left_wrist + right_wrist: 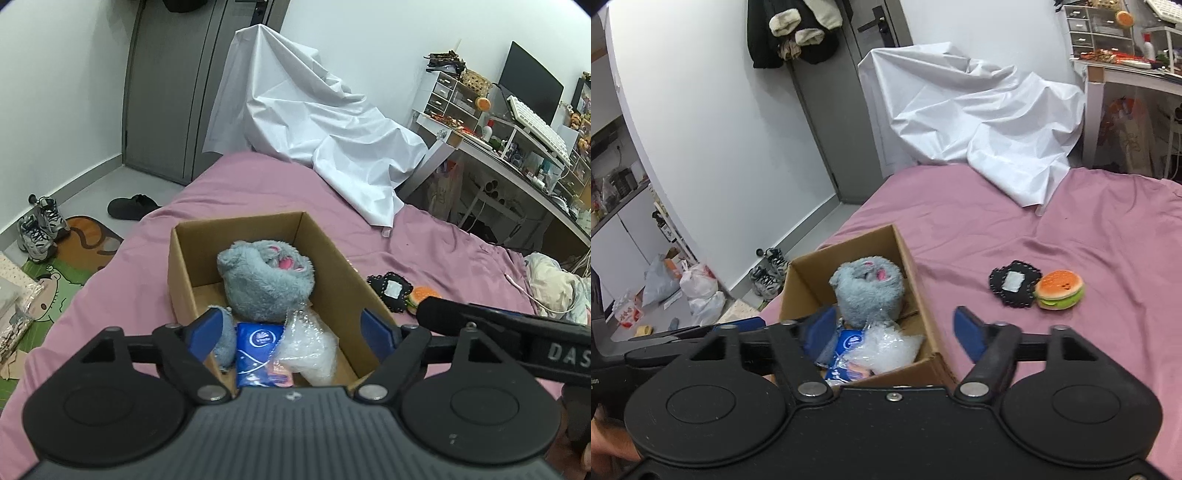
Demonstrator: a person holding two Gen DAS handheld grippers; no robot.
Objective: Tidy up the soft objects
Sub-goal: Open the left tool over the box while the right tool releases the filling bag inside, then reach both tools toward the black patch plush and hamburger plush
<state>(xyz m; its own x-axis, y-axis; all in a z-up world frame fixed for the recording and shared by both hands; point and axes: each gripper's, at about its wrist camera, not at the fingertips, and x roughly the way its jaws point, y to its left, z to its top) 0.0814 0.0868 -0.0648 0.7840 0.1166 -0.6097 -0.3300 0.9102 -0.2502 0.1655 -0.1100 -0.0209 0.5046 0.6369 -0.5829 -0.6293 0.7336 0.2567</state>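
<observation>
A cardboard box (332, 254) (916, 280) sits on the pink bed. Inside lie a grey plush toy (266, 284) (866, 291), a blue tissue pack (258, 350) (847, 341) and a clear bubble-wrap bag (308, 343) (886, 349). A burger toy (1059, 289) (423, 297) and a black lace-edged pad (1014, 282) (389, 290) lie on the sheet right of the box. My left gripper (295, 334) is open and empty over the box's near end. My right gripper (895, 332) is open and empty, above the box's near right corner.
A white sheet (317, 122) drapes the far end of the bed (1071, 229). A cluttered desk (517, 155) stands to the right. Sneakers (38, 229), a black slipper (131, 206) and a floor mat (70, 266) lie left of the bed. Bags (698, 291) sit on the floor.
</observation>
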